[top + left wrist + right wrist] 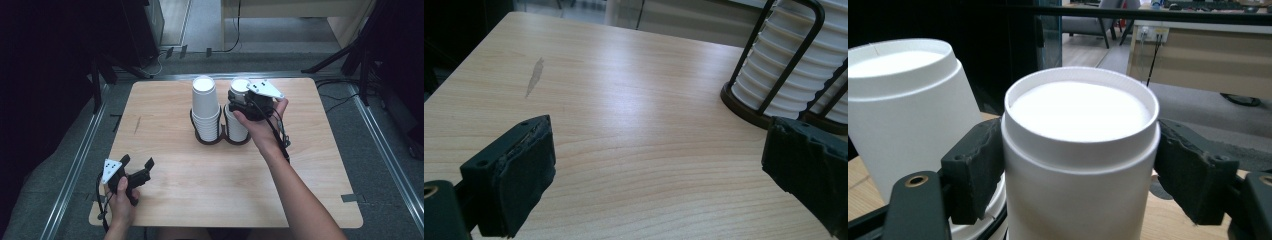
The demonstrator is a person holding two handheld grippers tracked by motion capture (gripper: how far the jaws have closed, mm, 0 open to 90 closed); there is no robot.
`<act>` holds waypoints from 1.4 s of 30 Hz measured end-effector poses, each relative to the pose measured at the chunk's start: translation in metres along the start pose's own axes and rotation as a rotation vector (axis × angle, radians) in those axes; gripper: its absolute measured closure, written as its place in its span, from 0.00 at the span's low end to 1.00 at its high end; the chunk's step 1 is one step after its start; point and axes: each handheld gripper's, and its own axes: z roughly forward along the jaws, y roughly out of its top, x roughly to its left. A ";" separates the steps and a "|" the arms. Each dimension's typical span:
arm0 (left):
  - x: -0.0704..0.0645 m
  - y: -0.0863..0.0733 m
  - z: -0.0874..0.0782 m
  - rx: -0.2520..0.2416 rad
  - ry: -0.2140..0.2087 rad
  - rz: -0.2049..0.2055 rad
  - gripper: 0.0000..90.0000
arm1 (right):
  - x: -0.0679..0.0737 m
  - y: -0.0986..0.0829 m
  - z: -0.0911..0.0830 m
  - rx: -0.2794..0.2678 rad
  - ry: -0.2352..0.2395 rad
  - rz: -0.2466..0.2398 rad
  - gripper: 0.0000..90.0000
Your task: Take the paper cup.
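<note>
- Right gripper point(1080, 165) jaws clamped on the top white foam cup point(1080, 150), right stack in the dark wire holder point(220, 137) at table centre-back.
- Likely light, crushable, slick; grip gently just under the rim.
- Left gripper point(659, 170) jaws apart, empty, near the table's front-left.

Light wooden table point(165, 190), grey floor point(45, 180), beige desk point(1198, 55), dark surroundings

— Where does the high view sit?
— Above the table's point(165, 175) near edge, facing forward and down.
— And the gripper views?
— Both low and close (riding the tools). The right looks at the cup stacks point(1080, 150), the left across bare wood; both share the cup stacks point(784, 65).
</note>
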 end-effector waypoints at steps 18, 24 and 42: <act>-0.001 0.000 0.000 -0.003 0.001 -0.003 0.01 | 0.000 0.018 -0.015 -0.064 0.003 -0.028 0.38; 0.000 0.000 0.000 0.000 0.002 0.001 0.01 | -0.001 0.026 -0.022 -0.094 0.004 -0.023 0.51; 0.000 0.001 0.000 0.001 -0.002 -0.006 0.01 | -0.007 0.008 0.012 0.045 0.004 0.092 0.18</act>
